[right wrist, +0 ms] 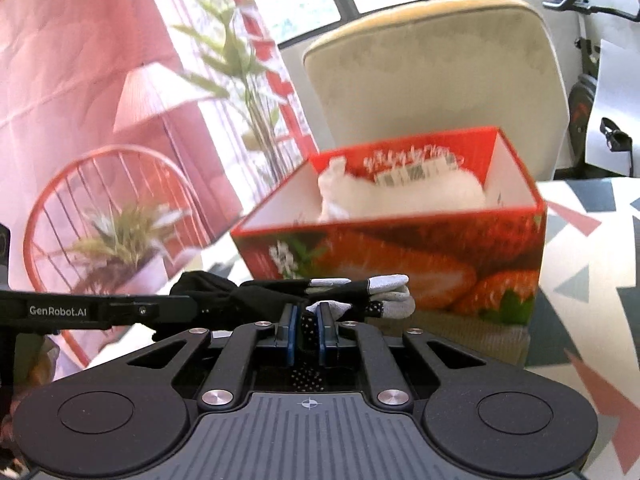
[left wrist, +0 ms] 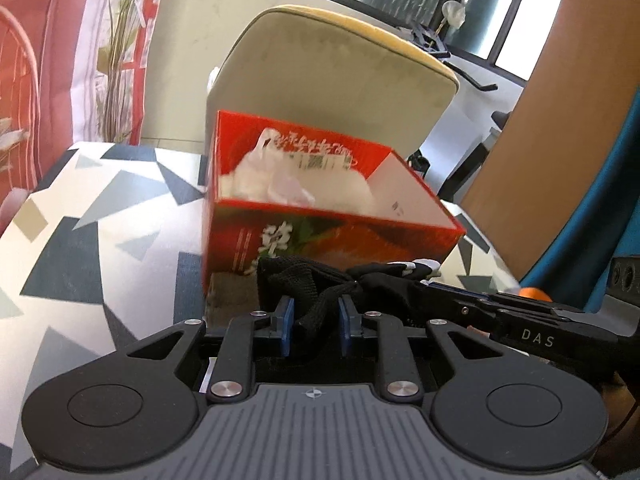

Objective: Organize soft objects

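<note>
A black glove with grey fingertips hangs stretched between my two grippers, lifted off the table in front of the red strawberry-print box. My left gripper is shut on the glove's black cuff end. My right gripper is shut on the dotted finger end, with the grey tips sticking out to the right. The open box holds white soft material and a crumpled white bag. The right gripper's arm shows in the left view, and the left gripper's arm in the right view.
The box stands on a table with a white, grey and dark blue triangle cloth. A cream chair back rises right behind the box. A red wire chair and a potted plant stand at the left. A brown panel is at the right.
</note>
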Motion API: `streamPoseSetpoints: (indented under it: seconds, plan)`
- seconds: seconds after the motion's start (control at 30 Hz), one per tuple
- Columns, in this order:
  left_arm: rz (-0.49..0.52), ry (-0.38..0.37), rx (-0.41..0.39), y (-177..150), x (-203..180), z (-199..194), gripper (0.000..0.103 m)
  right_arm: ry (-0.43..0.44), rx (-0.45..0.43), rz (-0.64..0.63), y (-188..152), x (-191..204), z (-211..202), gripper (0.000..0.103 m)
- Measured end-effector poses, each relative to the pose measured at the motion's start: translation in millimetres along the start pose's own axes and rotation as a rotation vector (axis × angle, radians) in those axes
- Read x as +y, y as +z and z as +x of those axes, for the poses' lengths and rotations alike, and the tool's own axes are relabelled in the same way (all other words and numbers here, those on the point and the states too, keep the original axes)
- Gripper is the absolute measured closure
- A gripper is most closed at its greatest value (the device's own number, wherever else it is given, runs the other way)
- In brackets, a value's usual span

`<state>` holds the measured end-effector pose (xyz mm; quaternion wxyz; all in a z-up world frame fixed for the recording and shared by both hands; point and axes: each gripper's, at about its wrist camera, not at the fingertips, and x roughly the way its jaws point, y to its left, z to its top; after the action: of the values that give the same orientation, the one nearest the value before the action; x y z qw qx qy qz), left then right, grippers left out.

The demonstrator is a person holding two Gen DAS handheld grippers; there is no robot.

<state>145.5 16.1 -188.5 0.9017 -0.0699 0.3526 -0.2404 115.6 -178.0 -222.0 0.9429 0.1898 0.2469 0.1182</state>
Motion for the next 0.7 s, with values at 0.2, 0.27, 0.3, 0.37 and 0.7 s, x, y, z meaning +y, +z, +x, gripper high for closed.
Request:
streamPoseSetpoints:
  seconds: [0.2, 0.27, 0.3, 0.37, 0.7]
  plan:
    - [-0.012, -0.005, 0.02, 10, 0, 8, 0.079, -0.017, -0.021, 0.009, 12, -2, 0, 0.094]
    - [-0.017, -0.016, 0.022, 17, 1, 11, 0.079, -0.027, -0.026, 0.003, 17, -2, 0, 0.094]
    - [-0.02, -0.019, 0.018, 21, 2, 12, 0.079, -0.032, -0.031, 0.0, 21, -2, 1, 0.094]
    - [-0.031, -0.027, 0.007, 29, 3, 15, 0.079, -0.039, -0.043, -0.009, 28, -1, 2, 0.094]
    - [-0.096, -0.04, -0.003, 80, 15, 51, 0.079, -0.064, -0.062, -0.066, 87, 0, 35, 0.094]
